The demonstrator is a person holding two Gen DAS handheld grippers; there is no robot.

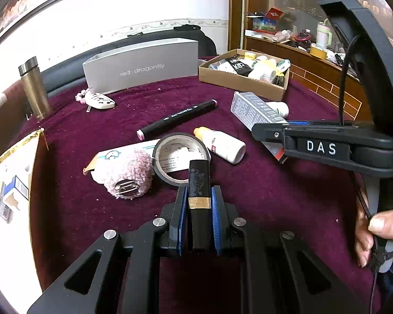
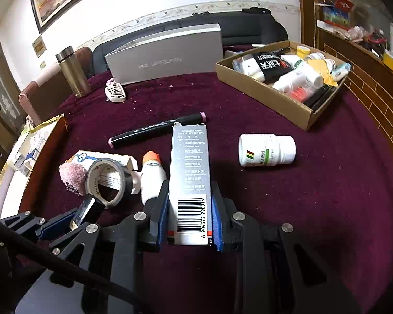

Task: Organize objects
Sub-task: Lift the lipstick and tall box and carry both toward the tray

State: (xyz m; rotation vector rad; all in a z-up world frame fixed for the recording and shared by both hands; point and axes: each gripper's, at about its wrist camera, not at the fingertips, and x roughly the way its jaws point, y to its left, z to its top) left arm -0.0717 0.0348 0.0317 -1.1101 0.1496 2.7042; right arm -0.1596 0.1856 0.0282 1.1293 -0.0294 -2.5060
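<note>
Right gripper (image 2: 189, 225) is clamped on the grey barcode carton (image 2: 190, 172), long axis pointing up-frame; the cardboard box (image 2: 275, 102) of bottles lies upper right. Left gripper (image 1: 199, 214) pinches a black lipstick-like tube (image 1: 198, 180) at lower centre.

On the cloth: one marker (image 2: 157, 129), one tape roll (image 2: 108, 180), two white bottles (image 2: 266, 150), three boxes (image 2: 280, 91).

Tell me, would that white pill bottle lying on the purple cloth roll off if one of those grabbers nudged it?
Probably a little. The pill bottle is round and lies on its side, so a sideways nudge should roll it. The cloth looks fuzzy, which would likely stop it soon. Its plastic looks smooth and stiff: possibly slippery to pinch, unlikely to crush.
</note>
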